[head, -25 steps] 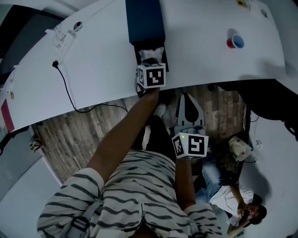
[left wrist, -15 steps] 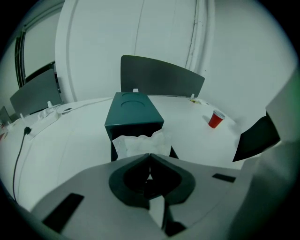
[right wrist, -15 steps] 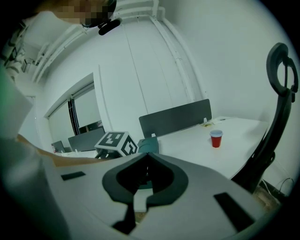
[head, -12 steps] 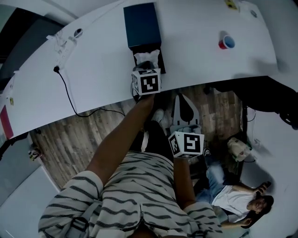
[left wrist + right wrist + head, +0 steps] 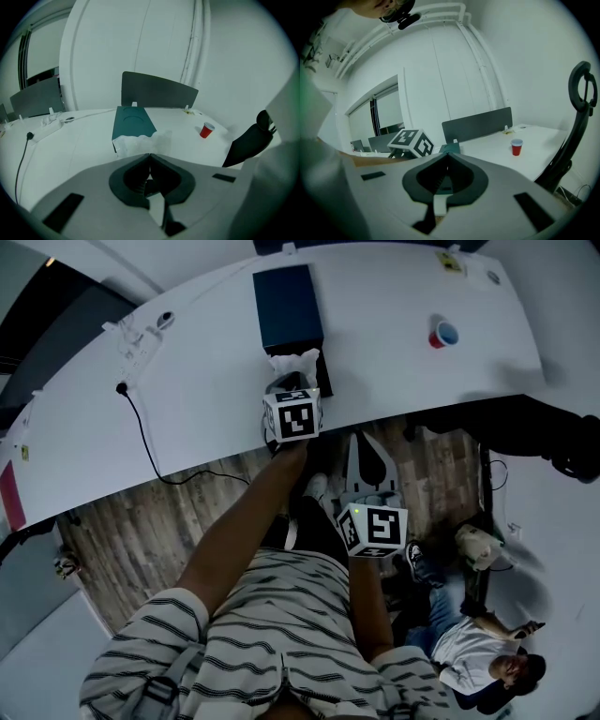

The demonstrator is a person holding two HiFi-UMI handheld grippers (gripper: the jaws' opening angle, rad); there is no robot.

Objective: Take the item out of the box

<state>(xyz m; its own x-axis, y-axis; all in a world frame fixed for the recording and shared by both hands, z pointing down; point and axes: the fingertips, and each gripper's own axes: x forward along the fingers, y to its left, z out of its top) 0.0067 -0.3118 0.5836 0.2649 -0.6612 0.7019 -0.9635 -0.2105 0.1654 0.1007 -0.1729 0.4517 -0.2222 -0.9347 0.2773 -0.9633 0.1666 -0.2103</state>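
Note:
A dark blue box (image 5: 288, 307) lies on the white table (image 5: 206, 381), and it looks teal in the left gripper view (image 5: 132, 123). Crumpled white wrapping paper (image 5: 295, 364) stands up out of its open near end. My left gripper (image 5: 293, 390) sits at that end under its marker cube. Its jaws are shut, and the white paper (image 5: 140, 143) reaches right up to the tips (image 5: 150, 154). My right gripper (image 5: 370, 451) hangs off the table over the floor, shut with nothing in it (image 5: 446, 161). The item inside the paper is hidden.
A red cup (image 5: 445, 334) stands at the table's right. A black cable (image 5: 141, 432) and a power strip (image 5: 136, 334) lie on its left. A grey divider screen (image 5: 157, 91) lines the far edge. A dark chair (image 5: 251, 140) is at the right, and a person sits on the floor (image 5: 478, 662).
The left gripper has drawn back a little towards the table's near edge, and the white paper stands higher out of the box. The right gripper has barely moved.

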